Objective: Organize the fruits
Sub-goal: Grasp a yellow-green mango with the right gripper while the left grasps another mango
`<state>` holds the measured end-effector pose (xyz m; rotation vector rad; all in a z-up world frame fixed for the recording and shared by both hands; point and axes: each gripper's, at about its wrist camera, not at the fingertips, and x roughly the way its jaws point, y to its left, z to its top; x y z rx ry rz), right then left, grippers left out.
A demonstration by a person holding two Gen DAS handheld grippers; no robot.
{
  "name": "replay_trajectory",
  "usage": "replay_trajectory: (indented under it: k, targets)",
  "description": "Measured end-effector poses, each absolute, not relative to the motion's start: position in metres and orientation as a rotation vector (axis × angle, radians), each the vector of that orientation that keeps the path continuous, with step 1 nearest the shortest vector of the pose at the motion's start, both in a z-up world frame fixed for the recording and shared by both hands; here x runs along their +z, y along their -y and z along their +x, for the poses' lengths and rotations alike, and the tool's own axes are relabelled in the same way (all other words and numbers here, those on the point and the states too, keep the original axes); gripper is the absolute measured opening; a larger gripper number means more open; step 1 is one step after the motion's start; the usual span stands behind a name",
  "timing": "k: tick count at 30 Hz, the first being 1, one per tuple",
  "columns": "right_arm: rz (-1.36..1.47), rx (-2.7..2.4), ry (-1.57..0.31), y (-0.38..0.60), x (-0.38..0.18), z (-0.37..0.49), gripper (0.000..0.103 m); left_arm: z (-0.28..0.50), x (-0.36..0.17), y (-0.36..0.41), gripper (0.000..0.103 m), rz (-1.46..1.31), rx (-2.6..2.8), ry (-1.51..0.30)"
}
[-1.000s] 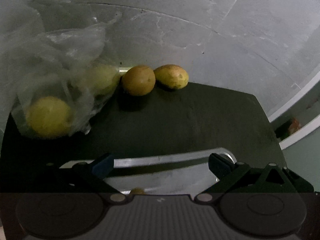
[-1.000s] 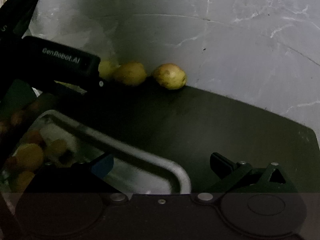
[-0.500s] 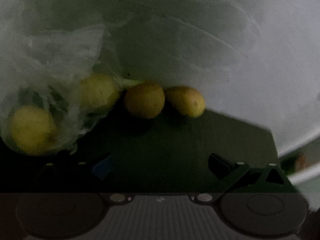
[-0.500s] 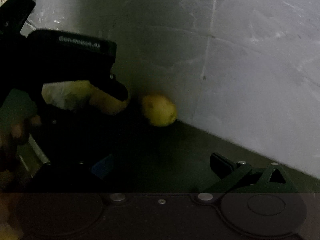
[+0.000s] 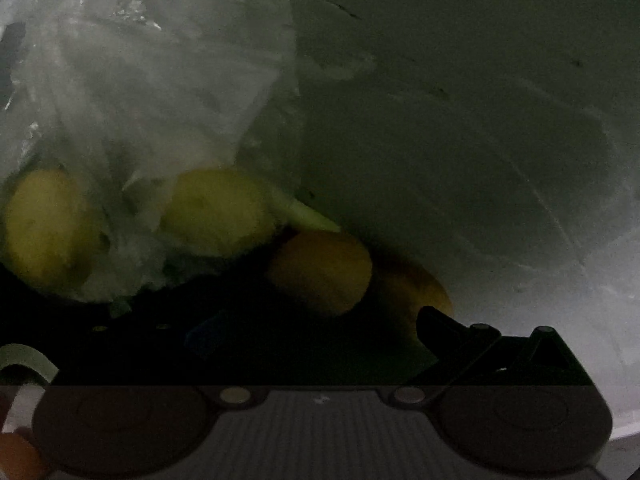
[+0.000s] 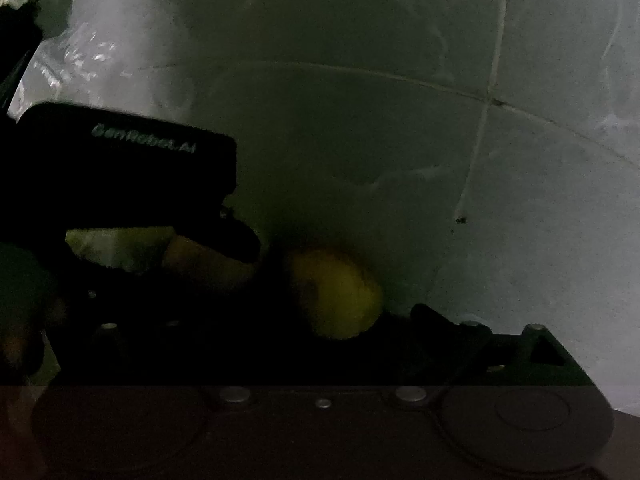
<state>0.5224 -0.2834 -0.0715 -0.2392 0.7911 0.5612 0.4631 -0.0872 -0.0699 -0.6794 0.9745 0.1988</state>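
A clear plastic bag (image 5: 132, 100) leans on the wall at the left with two yellow fruits (image 5: 216, 212) inside. Beside it on the dark counter lie two loose fruits: an orange-yellow one (image 5: 320, 272) and a yellow one (image 5: 416, 292) partly behind it. My left gripper (image 5: 320, 332) is open, and the orange-yellow fruit sits just ahead between its fingers. In the right wrist view the yellow fruit (image 6: 336, 292) lies between the jaws of my right gripper (image 6: 272, 324), close to its right finger (image 6: 432, 320). Those jaws are closing, and I see no pad pressing on it.
The left gripper's black housing (image 6: 120, 176) fills the left of the right wrist view, close beside my right gripper. A grey marbled wall (image 6: 400, 120) rises right behind the fruits. A metal tray rim (image 5: 24, 356) and an orange fruit (image 5: 16, 460) show at the lower left.
Both grippers have moved in toward the fruits at the wall, which now look larger and nearer. The metal tray has slid almost out of view. The left view has rolled.
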Motion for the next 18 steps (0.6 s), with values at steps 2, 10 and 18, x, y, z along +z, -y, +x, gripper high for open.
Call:
replay_trajectory:
  k: [2, 10, 18]
  targets:
    - [-0.224, 0.564, -0.794, 0.283, -0.072, 0.527, 0.087, 0.465, -0.073, 0.085, 0.102, -0.673, 0.233, -0.975]
    - [-0.17, 0.538, -0.804, 0.278, -0.078, 0.537, 0.078, 0.478, -0.084, 0.083, 0.102, -0.704, 0.273, -0.973]
    - [-0.147, 0.522, -0.821, 0.277, -0.083, 0.537, 0.073, 0.489, -0.087, 0.084, 0.101, -0.711, 0.259, -0.963]
